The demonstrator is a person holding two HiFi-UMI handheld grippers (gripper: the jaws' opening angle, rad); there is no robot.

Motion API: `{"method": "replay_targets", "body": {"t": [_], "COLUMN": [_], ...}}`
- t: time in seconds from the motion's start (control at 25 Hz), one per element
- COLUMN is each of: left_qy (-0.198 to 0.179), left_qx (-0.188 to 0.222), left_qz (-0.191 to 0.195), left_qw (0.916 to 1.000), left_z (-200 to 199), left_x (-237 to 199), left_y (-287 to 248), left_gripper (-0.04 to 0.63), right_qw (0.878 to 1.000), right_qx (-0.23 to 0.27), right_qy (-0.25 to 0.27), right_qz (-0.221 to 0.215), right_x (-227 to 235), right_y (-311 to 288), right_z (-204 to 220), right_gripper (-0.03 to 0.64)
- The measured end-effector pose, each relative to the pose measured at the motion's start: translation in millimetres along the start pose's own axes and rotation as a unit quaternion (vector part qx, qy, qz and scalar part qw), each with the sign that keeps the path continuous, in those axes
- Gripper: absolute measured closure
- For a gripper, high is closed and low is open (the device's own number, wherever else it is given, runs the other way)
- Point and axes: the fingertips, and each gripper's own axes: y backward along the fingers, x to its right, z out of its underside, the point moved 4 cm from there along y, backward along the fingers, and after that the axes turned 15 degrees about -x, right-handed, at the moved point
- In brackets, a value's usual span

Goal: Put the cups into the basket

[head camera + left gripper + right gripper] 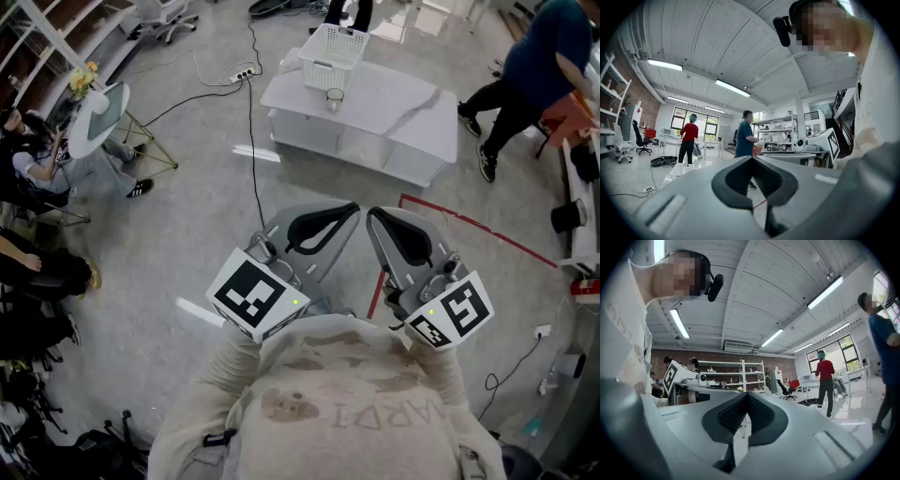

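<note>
Sweater (347, 412) at bottom of frame, two tools above it, cup far ahead.
Left tool (354, 208) and right tool (371, 213), centre frame, both clenched on nothing, tips side by side pointing up-frame. One cup (335, 97) upright on the worktop (403, 108), top centre, just below the basket (330, 58); well apart from both tools, marginally on the left tool's line.

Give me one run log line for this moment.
left gripper: shut, empty | right gripper: shut, empty | both: held away from table | cup: on table, outside basket
</note>
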Motion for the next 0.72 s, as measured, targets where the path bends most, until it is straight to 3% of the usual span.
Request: {"method": "replay_targets", "body": {"t": [0.36,0.72], "left_qy": [0.005,0.007], "left_qx": [-0.008,-0.007], "left_qz": [0.001,-0.005], "left_qw": [1.0000,0.9999], "left_z": [4,4], "left_x": [-8,-55], "left_y": [1,-2], "left_gripper": [0.595,0.595], "right_qw": [1.000,1.000], "right_qx": [-0.003,0.003], "right_qy": [-0.004,-0.009], "right_qz": [0.001,-0.016], "right_x": [0,15], "right_y": [-7,-46], "right_z": [1,-6], "right_gripper": [0.593,0.592]}}
